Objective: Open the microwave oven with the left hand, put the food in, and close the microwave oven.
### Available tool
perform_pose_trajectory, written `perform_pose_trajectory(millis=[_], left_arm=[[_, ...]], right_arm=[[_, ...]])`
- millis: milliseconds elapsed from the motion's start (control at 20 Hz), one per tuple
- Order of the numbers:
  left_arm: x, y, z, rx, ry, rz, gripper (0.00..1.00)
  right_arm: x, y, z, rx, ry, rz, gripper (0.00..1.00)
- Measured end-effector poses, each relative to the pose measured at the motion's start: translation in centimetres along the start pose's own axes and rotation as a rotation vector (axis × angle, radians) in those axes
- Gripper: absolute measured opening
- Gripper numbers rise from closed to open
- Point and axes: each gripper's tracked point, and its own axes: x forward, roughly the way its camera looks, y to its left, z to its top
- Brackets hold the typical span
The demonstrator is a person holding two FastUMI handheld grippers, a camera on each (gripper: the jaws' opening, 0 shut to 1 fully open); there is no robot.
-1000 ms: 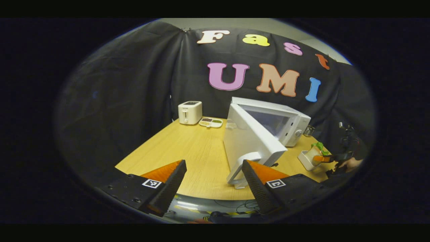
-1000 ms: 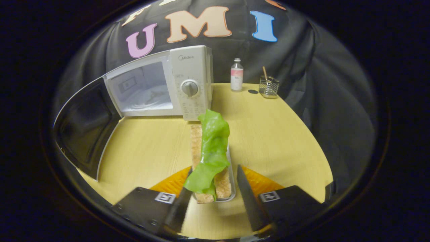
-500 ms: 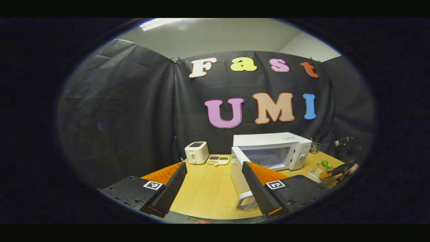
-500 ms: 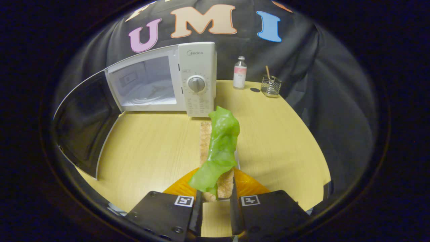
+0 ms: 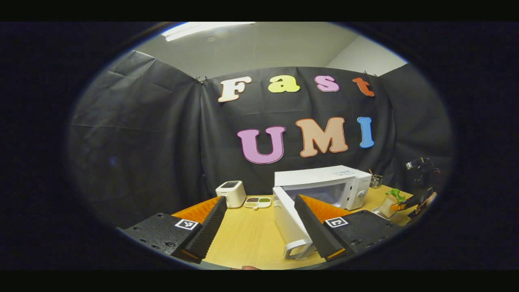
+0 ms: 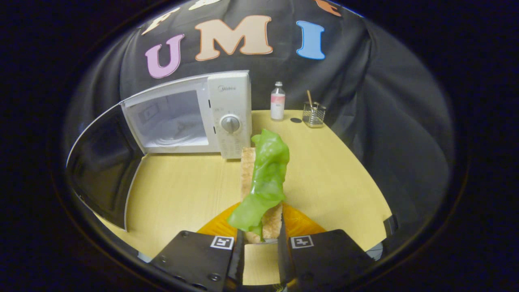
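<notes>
my right gripper (image 6: 259,253) pinches the food (image 6: 261,190) low: soft, floppy, crushable; left gripper (image 5: 259,227) spread, microwave (image 6: 190,115) open.

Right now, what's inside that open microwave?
Inside the microwave a round glass turntable and pale walls show, no food. The left part of the cavity is hidden behind the open door.

Bottle (image 6: 277,101) and holder (image 6: 313,114) stand right of microwave (image 6: 190,115).

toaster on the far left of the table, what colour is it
The toaster is white, with a dark slot on top. It shows best in the left gripper view.
</notes>
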Motion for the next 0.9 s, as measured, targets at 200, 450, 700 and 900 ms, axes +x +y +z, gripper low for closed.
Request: perform_pose_trajectory(millis=[200,450,700,900], left_arm=[[0.8,0.2,-0.1,0.001,0.006,-0.03,0.98],[0.7,-0.1,-0.3,-0.015,-0.004,-0.071,0.97],[0.4,-0.1,-1.0,-0.048,0.013,-0.096,1.0],[0.2,0.6,-1.4,-0.015,0.026,-0.103,0.97]], right_arm=[[-1.2,1.7,1.5,0.062,-0.014,0.041,0.41],[-1.8,4.0,2.8,0.092,-0.01,0.08,0.31],[-1.9,8.8,4.7,0.164,-0.013,0.157,0.31],[0.0,13.8,5.1,0.179,0.006,0.2,0.31]])
